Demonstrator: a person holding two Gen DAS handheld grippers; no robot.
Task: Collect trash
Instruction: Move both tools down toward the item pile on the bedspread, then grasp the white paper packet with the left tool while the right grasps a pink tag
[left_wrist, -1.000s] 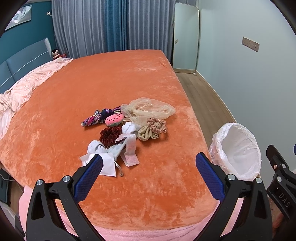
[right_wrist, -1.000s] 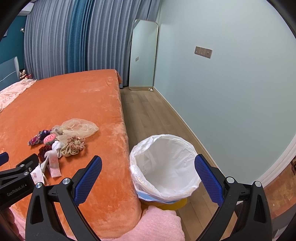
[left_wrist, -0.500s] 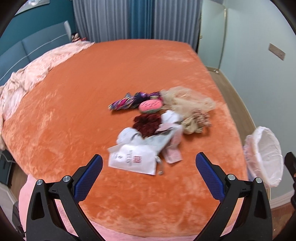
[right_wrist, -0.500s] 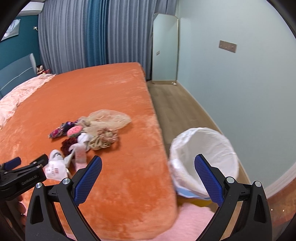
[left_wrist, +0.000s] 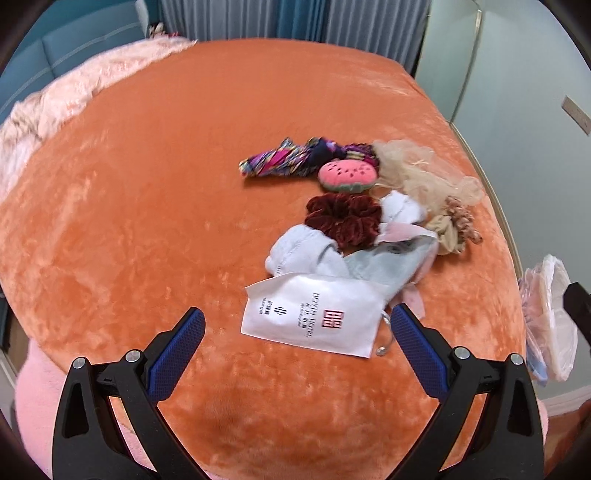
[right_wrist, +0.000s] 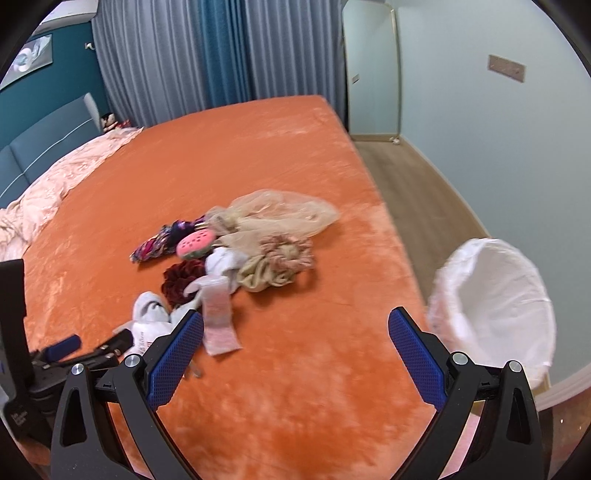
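Observation:
A white printed paper packet (left_wrist: 314, 317) lies on the orange bed, nearest my left gripper (left_wrist: 297, 334), which is open and empty just short of it. Behind it lie pale cloth (left_wrist: 306, 254), a pink wrapper (right_wrist: 219, 321), a dark red scrunchie (left_wrist: 345, 218), a beige scrunchie (right_wrist: 280, 262), a watermelon toy (left_wrist: 349, 175), a striped cloth (left_wrist: 284, 160) and sheer beige fabric (right_wrist: 280, 212). My right gripper (right_wrist: 295, 341) is open and empty above the bed, right of the pile. The white-lined trash bin (right_wrist: 495, 299) stands on the floor at the bed's right.
The orange bedspread (left_wrist: 147, 203) covers the bed; a pink quilt (right_wrist: 55, 184) lies at its far left. A mirror (right_wrist: 373, 70) leans on the far wall. Wooden floor (right_wrist: 417, 188) runs along the bed's right side.
Both grippers have moved forward and left over the bed. The pile now sits closer in both views, and the bin has slid toward the right edge.

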